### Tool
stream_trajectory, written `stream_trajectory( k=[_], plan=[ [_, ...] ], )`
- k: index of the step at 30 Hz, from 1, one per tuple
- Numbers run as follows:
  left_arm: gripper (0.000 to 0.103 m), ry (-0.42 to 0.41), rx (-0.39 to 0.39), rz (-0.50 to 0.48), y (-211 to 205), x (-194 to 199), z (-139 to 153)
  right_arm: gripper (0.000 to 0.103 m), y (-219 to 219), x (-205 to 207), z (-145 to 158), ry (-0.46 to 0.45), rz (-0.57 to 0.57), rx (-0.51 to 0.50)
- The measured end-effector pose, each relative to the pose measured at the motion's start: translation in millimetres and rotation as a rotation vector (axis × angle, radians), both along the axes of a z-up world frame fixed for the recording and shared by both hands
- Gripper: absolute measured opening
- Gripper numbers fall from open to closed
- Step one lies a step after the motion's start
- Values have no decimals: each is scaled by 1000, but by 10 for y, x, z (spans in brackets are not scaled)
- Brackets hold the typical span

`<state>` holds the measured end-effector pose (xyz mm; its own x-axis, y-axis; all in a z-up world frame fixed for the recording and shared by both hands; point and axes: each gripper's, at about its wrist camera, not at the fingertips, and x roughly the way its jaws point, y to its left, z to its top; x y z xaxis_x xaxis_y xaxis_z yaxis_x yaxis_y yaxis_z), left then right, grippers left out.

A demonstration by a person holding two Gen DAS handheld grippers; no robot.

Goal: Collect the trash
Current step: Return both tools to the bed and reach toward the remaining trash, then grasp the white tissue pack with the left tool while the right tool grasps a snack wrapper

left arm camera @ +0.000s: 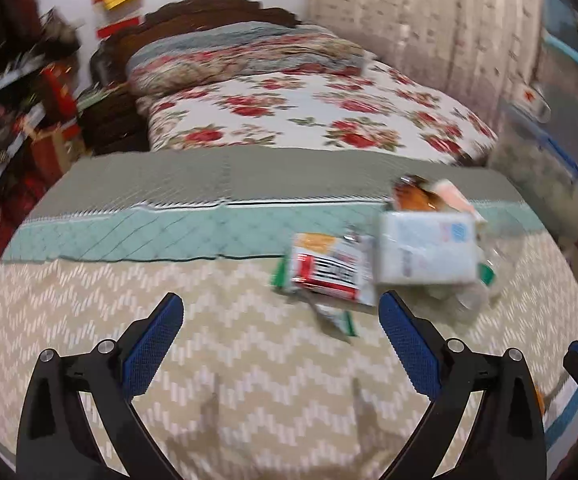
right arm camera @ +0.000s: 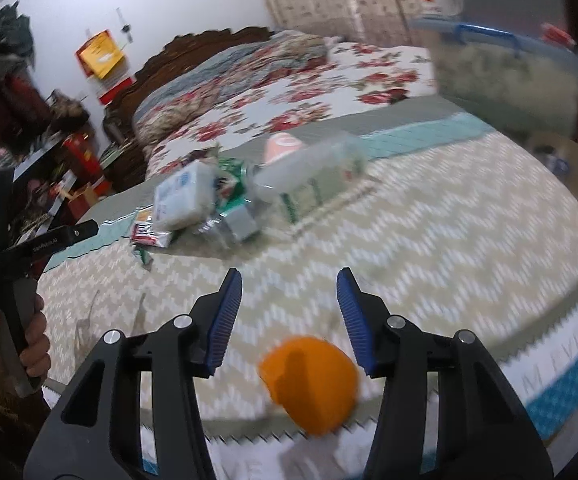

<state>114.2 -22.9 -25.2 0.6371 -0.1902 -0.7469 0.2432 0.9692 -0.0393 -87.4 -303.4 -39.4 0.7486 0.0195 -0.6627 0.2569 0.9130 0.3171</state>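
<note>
- Trash [left arm camera: 385, 256] sits heaped on the zigzag-patterned cloth [left arm camera: 209, 320]: a white packet [left arm camera: 427, 250], a red-and-white wrapper [left arm camera: 329, 270], a clear plastic bottle [right arm camera: 309, 172], all touching or overlapping.
- Left gripper [left arm camera: 281, 316] hovers just short of the pile, jaws spread wide, holding nothing.
- Right gripper [right arm camera: 289, 292] is also parted and empty; an orange piece [right arm camera: 309, 380] lies on the cloth below and between its fingers, near the edge.
- Risk, I'd say: that orange piece is so close to the edge that a clumsy pinch could nudge it off.
- Another: the overlapping wrappers look slippery, so grabbing one may drag or scatter the others.
- Both views are blurred, so aim could suffer.
- Beyond: a floral bed [left arm camera: 309, 112], carved headboard [left arm camera: 217, 12], curtain [left arm camera: 421, 20], cluttered shelves [left arm camera: 21, 92] at left.
</note>
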Motion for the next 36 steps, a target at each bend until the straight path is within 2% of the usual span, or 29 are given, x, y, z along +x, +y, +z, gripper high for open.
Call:
stream_trajectory(
  k=[3,4,6,9,11,13,14,16,18,21,24,26,28,30,35,36],
  plan=[
    [94,-11,28,23,86,75,-52,55,26,291,10,11,37,64],
    [93,-13,31,21,107,89,-54,59,69,444,50,7,68,63],
    [93,-20,10,17,158,108,-51,63,185,765,146,-6,156,8],
    [93,-24,-56,3,262,112,-68,63,247,1346,272,-19,229,-38],
    [92,-12,-65,-3,281,128,-95,60,215,1744,263,4,252,-4],
    [87,13,-71,-24,308,148,-131,48,227,2046,173,52,264,6],
    [86,26,-77,-30,316,166,-146,46,269,2149,85,96,286,23],
    [86,68,-115,-54,364,206,-168,44,453,2099,-114,173,397,145],
    [86,81,-165,-89,413,244,-148,44,695,1842,-179,177,526,207],
    [87,92,-226,-175,362,228,-131,45,978,1324,-182,118,581,88],
    [87,144,-244,-255,145,201,-196,45,1014,1109,-171,84,549,-30],
    [87,168,-227,-285,-36,159,-263,48,945,1118,-163,72,520,-40],
    [87,179,-229,-295,-118,127,-301,60,963,1188,-173,60,505,-91],
    [87,191,-236,-288,-131,120,-316,68,1009,1336,-238,56,523,-89],
    [87,186,-239,-226,109,117,-284,69,1190,1642,-517,112,563,-10],
    [87,187,-240,-214,159,125,-272,68,1285,1629,-554,130,622,47]
  ],
)
